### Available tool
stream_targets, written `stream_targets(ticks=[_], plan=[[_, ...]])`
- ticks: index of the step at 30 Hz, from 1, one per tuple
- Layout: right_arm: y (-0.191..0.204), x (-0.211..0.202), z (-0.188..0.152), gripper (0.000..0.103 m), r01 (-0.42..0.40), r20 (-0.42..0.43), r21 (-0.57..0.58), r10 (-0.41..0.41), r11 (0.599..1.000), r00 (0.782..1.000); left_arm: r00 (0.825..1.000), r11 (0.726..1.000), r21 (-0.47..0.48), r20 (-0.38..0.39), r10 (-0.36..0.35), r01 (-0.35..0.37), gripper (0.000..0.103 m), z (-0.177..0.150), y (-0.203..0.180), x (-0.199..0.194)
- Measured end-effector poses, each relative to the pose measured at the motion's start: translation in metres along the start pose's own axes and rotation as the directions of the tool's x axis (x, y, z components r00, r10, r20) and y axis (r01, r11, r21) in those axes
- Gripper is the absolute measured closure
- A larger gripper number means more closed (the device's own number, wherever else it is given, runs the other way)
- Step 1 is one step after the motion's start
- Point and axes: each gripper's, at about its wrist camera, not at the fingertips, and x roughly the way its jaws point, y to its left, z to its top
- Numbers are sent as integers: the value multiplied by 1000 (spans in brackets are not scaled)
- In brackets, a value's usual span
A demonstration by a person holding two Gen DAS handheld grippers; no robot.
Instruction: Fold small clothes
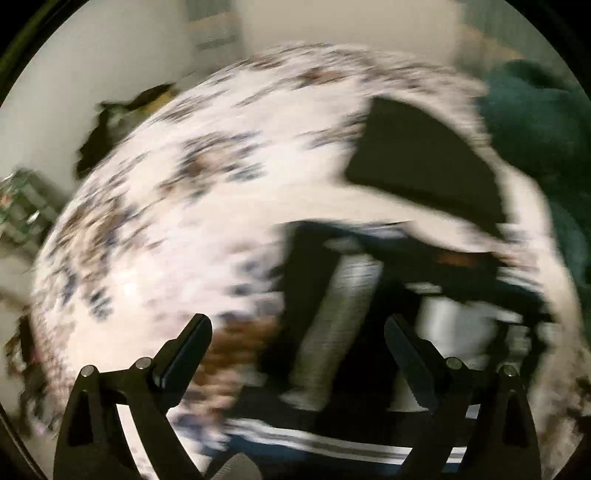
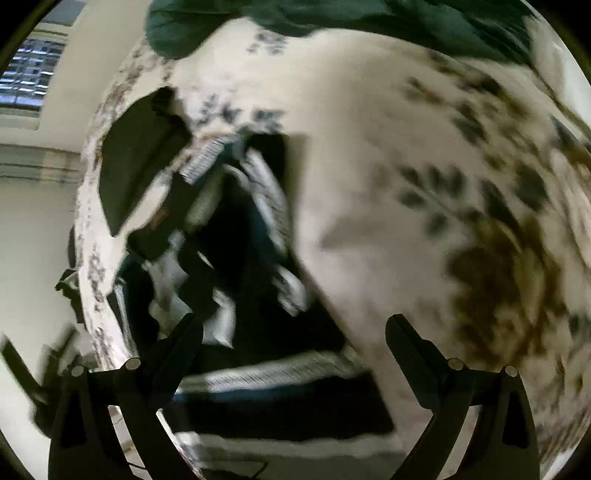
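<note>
You are holding both grippers (image 1: pixel 297 352) (image 2: pixel 293 350) spread and empty over the dark striped garment (image 2: pixel 258 373) lying on the floral sheet (image 2: pixel 388 147). It is looking soft and limp; pinch its ribbed hem.

Both views are smeared by motion blur. In the left wrist view the floral bedsheet (image 1: pixel 166 206) has its print reduced to streaks, and the dark striped garment (image 1: pixel 332 435) at 6 o'clock runs off the bottom edge, its shape unreadable. A grey-white band (image 1: pixel 332 325) crossing it is too blurred to identify. The dark green cloth (image 1: pixel 535 129) at 2 o'clock is cut by the lens rim. Clutter at 9 o'clock (image 1: pixel 22 206) is too smeared to name.

In the right wrist view the pile of dark and white clothes (image 2: pixel 229 258) blurs into patches, with no telling where one piece ends. The green cloth (image 2: pixel 332 18) at 12 o'clock is cropped by the top edge
</note>
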Motion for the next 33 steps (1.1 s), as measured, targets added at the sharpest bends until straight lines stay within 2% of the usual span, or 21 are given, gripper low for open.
stream_targets(ticks=[2, 4, 5, 6, 7, 8, 9, 12, 14, 16, 18, 19, 21, 23, 24, 27, 29, 31, 33], plan=[[29, 18, 21, 3, -30, 8, -18, 30, 999, 1000, 999, 999, -36, -43, 18, -20, 7, -1, 17, 20], [54, 39, 37, 3, -42, 5, -42, 42, 998, 999, 996, 999, -44, -83, 17, -21, 7, -2, 13, 43], [65, 51, 44, 6, -50, -5, -54, 50, 997, 999, 995, 998, -41, -97, 34, -38, 7, -2, 11, 54], [74, 65, 51, 13, -52, -17, -65, 51, 997, 999, 993, 998, -44, -110, 38, -43, 7, -1, 9, 63], [83, 78, 56, 46, -52, -30, -82, 49, 995, 998, 992, 998, -54, -124, 37, -44, 7, 0, 6, 72], [93, 93, 61, 95, -31, -52, -92, 27, 995, 998, 991, 997, -62, -131, 34, -43, 7, 6, 6, 78], [94, 98, 61, 94, -7, -63, -82, 2, 997, 998, 991, 997, -69, -134, 26, -36, 7, 8, 4, 82], [84, 76, 54, 95, 37, 33, -49, -36, 998, 999, 991, 998, -39, -132, 34, -40, 7, 19, -7, 97], [61, 63, 45, 95, 80, 53, -13, -79, 997, 995, 990, 999, -1, -131, 43, -43, 7, 26, -14, 111], [40, 66, 41, 95, 137, 6, 1, -137, 991, 991, 986, 995, 55, -144, 85, -78, 7, 33, -19, 130], [22, 74, 41, 95, 176, -86, 33, -173, 984, 981, 981, 994, 68, -169, 98, -88, 7, 39, -19, 143], [18, 70, 42, 94, 215, -86, 46, -211, 975, 974, 979, 995, 58, -184, 93, -84, 7, 43, -16, 145], [22, 49, 41, 85, 247, -6, 56, -247, 967, 969, 981, 997, 31, -182, 73, -68, 7, 45, -13, 132], [41, 34, 34, 49, 202, 73, 38, -204, 979, 976, 986, 999, 26, -162, 44, -40, 7, 43, -16, 112], [58, 33, 30, 44, 176, 96, 4, -175, 984, 980, 988, 1000, 25, -153, 20, -16, 7, 39, -20, 100], [114, 66, 21, 44, 137, 51, -158, -131, 978, 990, 990, 998, 70, -143, 8, 2, 7, 30, -35, 91], [147, 107, 15, 44, 170, 5, -265, -175, 949, 985, 985, 993, 115, -162, 59, -40, 7, 27, -43, 108], [159, 151, 12, 46, 258, -59, -338, -294, 905, 954, 974, 987, 128, -194, 116, -93, 7, 28, -42, 137], [155, 172, 8, 49, 328, -77, -371, -380, 869, 922, 971, 990, 105, -208, 117, -97, 7, 39, -33, 155]])
